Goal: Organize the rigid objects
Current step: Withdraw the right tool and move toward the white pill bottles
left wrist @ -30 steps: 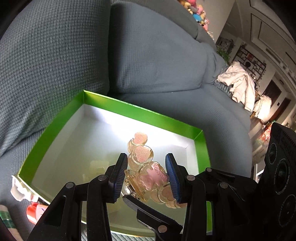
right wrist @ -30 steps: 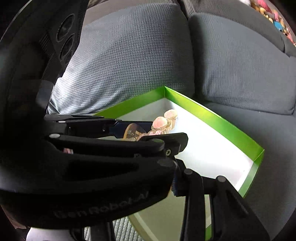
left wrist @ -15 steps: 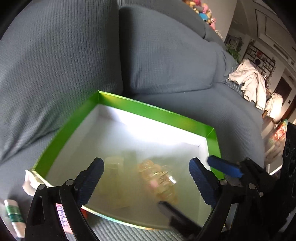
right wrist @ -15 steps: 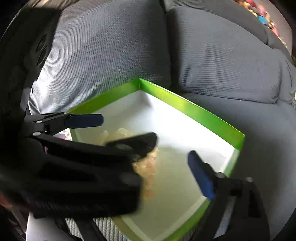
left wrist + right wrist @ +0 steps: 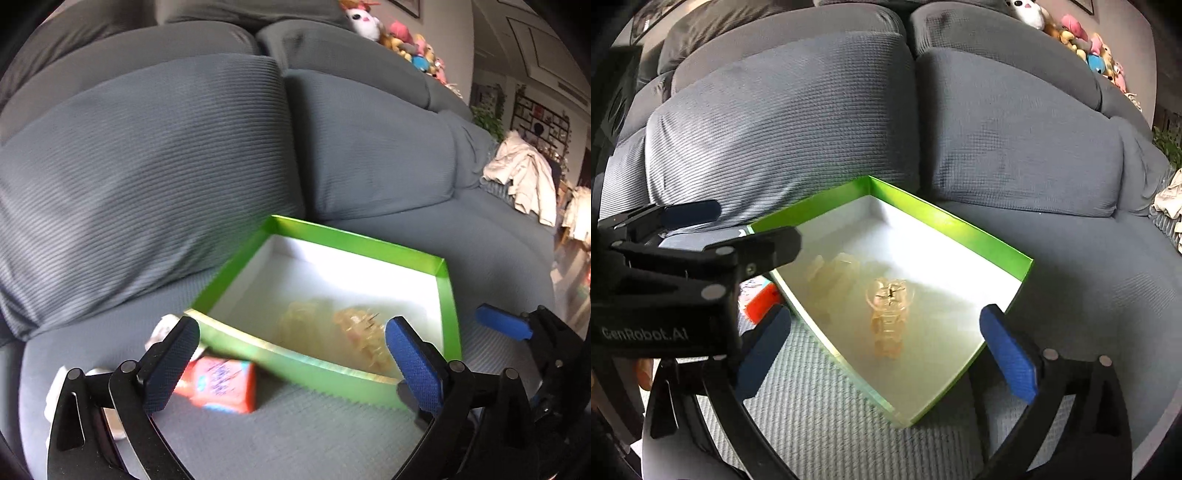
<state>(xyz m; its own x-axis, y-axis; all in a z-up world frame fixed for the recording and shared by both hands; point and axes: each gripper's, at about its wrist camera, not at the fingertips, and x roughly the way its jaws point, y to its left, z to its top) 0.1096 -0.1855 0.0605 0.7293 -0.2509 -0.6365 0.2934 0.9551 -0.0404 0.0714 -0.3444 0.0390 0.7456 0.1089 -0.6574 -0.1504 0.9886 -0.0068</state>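
A green box (image 5: 354, 240) (image 5: 945, 218) with a white inside sits on the grey sofa seat. A translucent amber hair claw clip (image 5: 364, 334) (image 5: 889, 317) lies inside it, with a second pale clip (image 5: 301, 321) (image 5: 831, 275) beside it. My left gripper (image 5: 291, 369) is open and empty, above the box's near wall; it also shows at the left of the right wrist view (image 5: 690, 221). My right gripper (image 5: 886, 354) is open and empty over the box's near corner. A red packet (image 5: 221, 384) (image 5: 761, 299) lies on the seat left of the box.
Grey back cushions (image 5: 155, 177) stand behind the box. White crumpled items (image 5: 162, 328) lie by the packet. Plush toys (image 5: 402, 40) sit on the sofa top. White clothes (image 5: 524, 177) lie at the far right of the sofa.
My left gripper opened and let go of the hair clip, which now lies in the box. Both grippers have pulled back and up from the box.
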